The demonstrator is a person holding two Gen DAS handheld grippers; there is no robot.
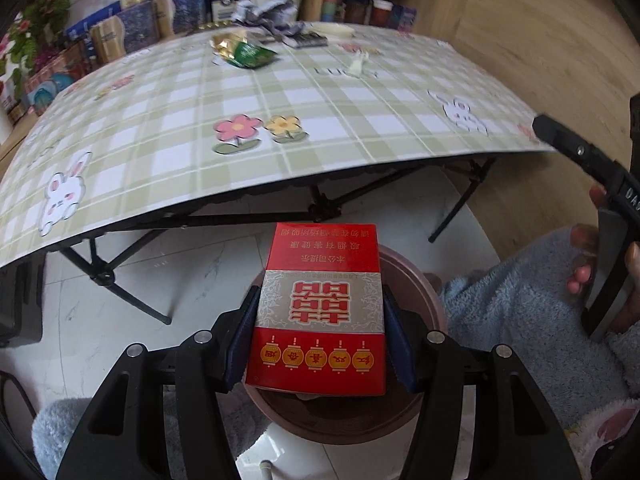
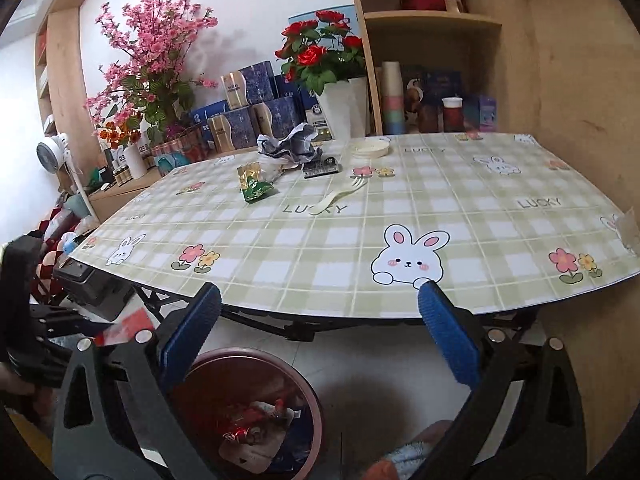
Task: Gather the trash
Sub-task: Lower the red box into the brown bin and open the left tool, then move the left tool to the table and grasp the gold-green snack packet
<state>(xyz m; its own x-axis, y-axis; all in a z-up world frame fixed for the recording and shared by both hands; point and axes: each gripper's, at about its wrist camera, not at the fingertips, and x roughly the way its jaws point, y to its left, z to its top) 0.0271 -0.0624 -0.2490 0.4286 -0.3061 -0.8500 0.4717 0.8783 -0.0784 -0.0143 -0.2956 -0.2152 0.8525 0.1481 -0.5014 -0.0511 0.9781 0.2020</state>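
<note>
Checked desk (image 2: 460, 216), upper frame: wrapper (image 2: 256, 191), fork (image 2: 340, 196) listed. Red cigarette pack (image 1: 320, 312) pinched by left tongs (image 1: 320, 316) above bin (image 1: 416, 280), lower centre. Right tongs (image 2: 320, 332) spread, empty.

Black left claw (image 1: 320, 320) with blue pads, silver screws; fluffy light-blue sleeve (image 1: 520, 312).

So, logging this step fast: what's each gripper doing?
Left gripper: shut on the red cigarette pack.
Right gripper: open, empty.
</note>
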